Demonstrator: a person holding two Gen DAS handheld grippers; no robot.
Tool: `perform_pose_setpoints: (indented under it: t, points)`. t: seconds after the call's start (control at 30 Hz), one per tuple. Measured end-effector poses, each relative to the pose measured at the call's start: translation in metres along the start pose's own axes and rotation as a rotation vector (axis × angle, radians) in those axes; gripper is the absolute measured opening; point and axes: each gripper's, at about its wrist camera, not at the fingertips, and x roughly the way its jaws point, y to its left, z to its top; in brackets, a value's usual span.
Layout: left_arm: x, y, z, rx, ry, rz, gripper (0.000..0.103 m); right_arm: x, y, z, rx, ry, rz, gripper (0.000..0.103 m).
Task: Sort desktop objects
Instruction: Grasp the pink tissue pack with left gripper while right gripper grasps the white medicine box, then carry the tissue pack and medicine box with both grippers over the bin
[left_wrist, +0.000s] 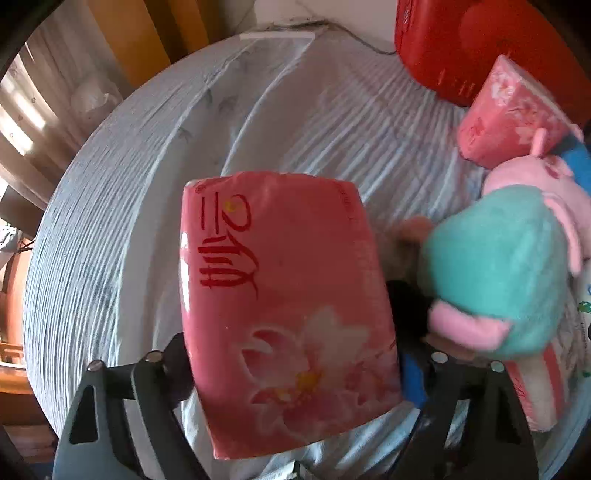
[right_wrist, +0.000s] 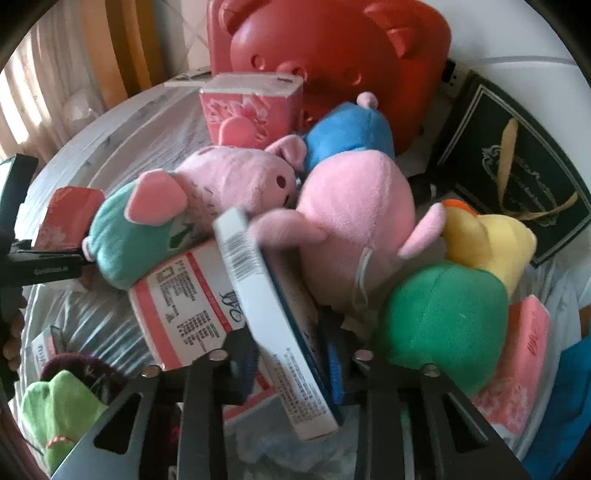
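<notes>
Two grips: our left gripper (left_wrist: 291, 354) pinches pink tissue pack (left_wrist: 280, 306); right gripper (right_wrist: 291, 363) clamps white box (right_wrist: 273, 321) w/ fingers narrow.

pink tissue pack (left_wrist: 284, 314) | upright, floral print | white flat box (right_wrist: 273, 325) | tilted among plush toys (right_wrist: 351, 221)

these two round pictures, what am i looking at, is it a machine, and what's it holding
No robot here: a person carries a hand-held claw in each hand, each with a wide-angle camera looking along its fingers. The left view shows the left claw holding a pink flowered tissue pack above a round table covered in pale cloth. The right view shows the right claw closed on a flat white cardboard box with a barcode, amid a pile of pink plush pigs, a yellow plush duck and more tissue packs.
</notes>
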Motion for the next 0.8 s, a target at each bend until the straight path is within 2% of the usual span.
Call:
perform_pose_setpoints:
  t: [0.1, 0.17, 0.23, 0.47, 0.8]
  points:
    - [-0.02, 0.004, -0.013, 0.007, -0.028, -0.028, 0.084, -0.018, -0.003, -0.005, 0.025, -0.026, 0.008, 0.023]
    - [-0.038, 0.004, -0.024, 0.017, -0.052, -0.042, 0.084, -0.03, -0.006, -0.008, 0.049, -0.04, 0.028, 0.016]
    - [-0.058, 0.003, -0.035, 0.026, -0.079, -0.061, 0.084, -0.045, -0.007, -0.012, 0.077, -0.059, 0.049, 0.016]
    - [-0.13, -0.012, -0.062, 0.102, -0.197, -0.118, 0.084, -0.112, -0.001, -0.032, 0.12, -0.165, 0.022, 0.016]
    - [-0.236, -0.046, -0.118, 0.246, -0.396, -0.221, 0.084, -0.242, -0.013, -0.094, 0.239, -0.37, -0.073, 0.016]
